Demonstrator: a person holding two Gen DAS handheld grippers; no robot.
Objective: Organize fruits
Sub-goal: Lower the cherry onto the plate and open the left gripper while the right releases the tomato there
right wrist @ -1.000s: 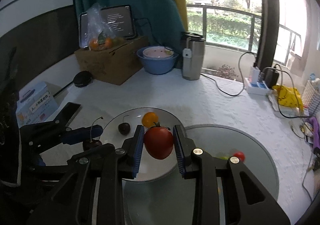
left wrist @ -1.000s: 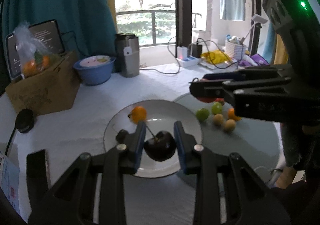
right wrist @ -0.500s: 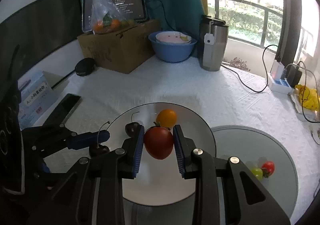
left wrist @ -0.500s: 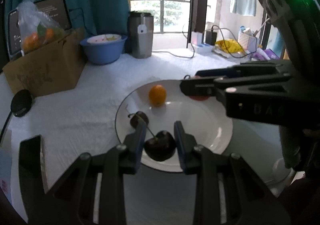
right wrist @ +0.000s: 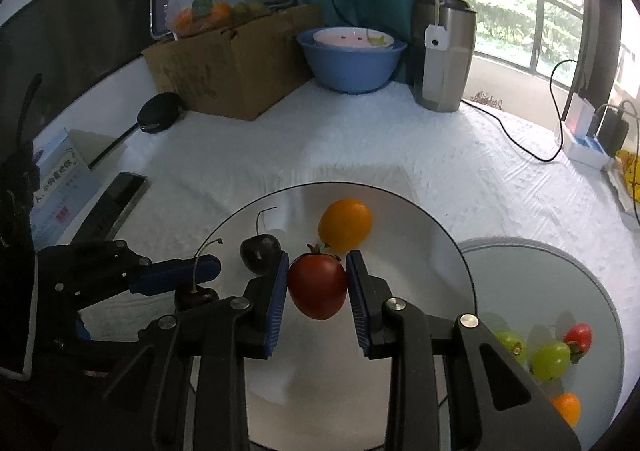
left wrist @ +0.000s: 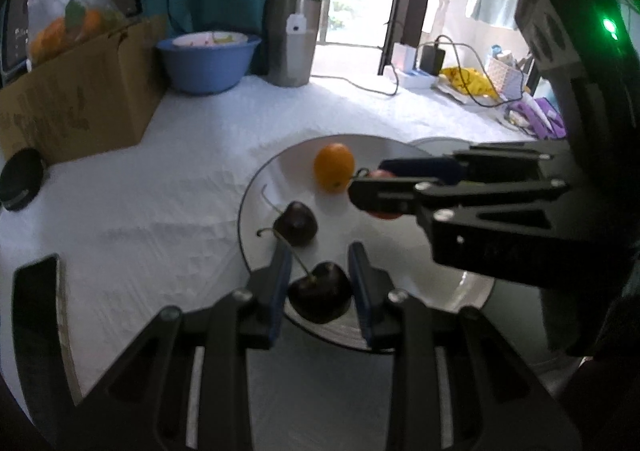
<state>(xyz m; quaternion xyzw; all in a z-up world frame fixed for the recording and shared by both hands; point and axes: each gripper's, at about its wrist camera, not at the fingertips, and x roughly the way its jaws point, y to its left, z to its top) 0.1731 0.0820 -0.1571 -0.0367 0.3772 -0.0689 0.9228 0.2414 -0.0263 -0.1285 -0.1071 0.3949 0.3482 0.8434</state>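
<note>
My left gripper [left wrist: 319, 289] is shut on a dark cherry [left wrist: 320, 293] with a long stem, low over the near rim of the white plate [left wrist: 452, 291]. My right gripper [right wrist: 317, 285] is shut on a red cherry tomato [right wrist: 317, 286], held above the same plate [right wrist: 424, 251]. On the plate lie a second dark cherry [right wrist: 259, 253] and a small orange fruit [right wrist: 345, 224]. In the left wrist view the right gripper [left wrist: 374, 191] reaches in from the right beside that orange fruit [left wrist: 333, 167]. In the right wrist view the left gripper [right wrist: 198, 281] comes in from the left.
A grey round tray [right wrist: 600, 315] at the right holds green grapes [right wrist: 551, 359], a red tomato [right wrist: 579, 335] and an orange fruit [right wrist: 566, 407]. Behind stand a cardboard box [right wrist: 232, 63], a blue bowl [right wrist: 350, 65], a steel flask [right wrist: 442, 55] and cables. A phone [right wrist: 114, 205] lies left.
Both grippers have sunk and moved forward over the white plate, each still holding its fruit. The plate, cherry and orange fruit now look larger and closer.
</note>
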